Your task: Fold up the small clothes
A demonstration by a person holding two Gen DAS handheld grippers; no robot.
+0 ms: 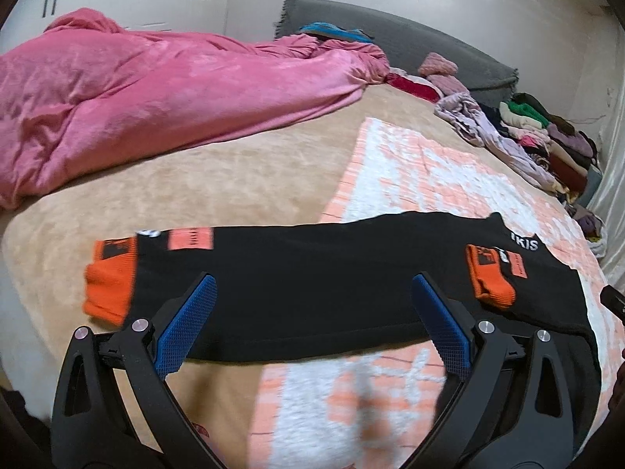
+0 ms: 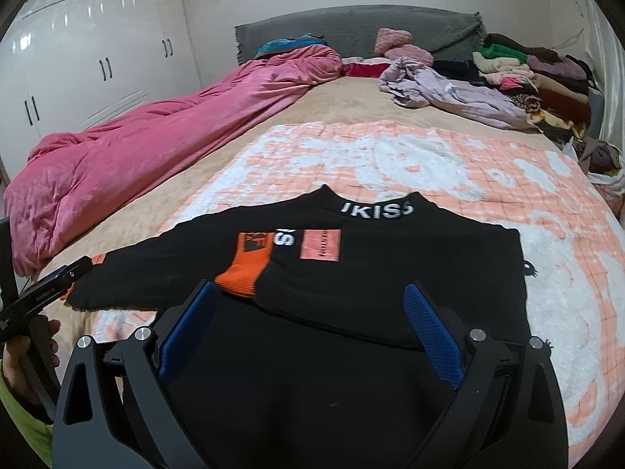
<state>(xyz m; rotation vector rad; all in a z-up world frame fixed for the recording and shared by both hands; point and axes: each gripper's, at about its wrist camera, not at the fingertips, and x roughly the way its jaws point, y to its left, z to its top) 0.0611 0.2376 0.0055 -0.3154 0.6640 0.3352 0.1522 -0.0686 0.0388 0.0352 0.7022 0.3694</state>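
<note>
A small black sweater (image 1: 312,273) with orange cuffs and white collar lettering lies flat on the peach-and-white blanket (image 1: 410,164). One sleeve stretches left, its orange cuff (image 1: 109,285) on the beige bedspread. The other sleeve is folded across the body, its cuff (image 1: 490,277) lying on the black fabric. My left gripper (image 1: 314,293) is open and empty just above the sweater's near hem. In the right wrist view the sweater (image 2: 390,273) lies collar away, folded cuff (image 2: 244,273) on top. My right gripper (image 2: 310,301) is open and empty over its lower body.
A crumpled pink duvet (image 1: 136,101) lies along the left of the bed. A grey headboard cushion (image 2: 351,27), a lilac garment (image 2: 437,86) and a stack of folded clothes (image 2: 539,78) are at the far end. White wardrobes (image 2: 90,62) stand on the left.
</note>
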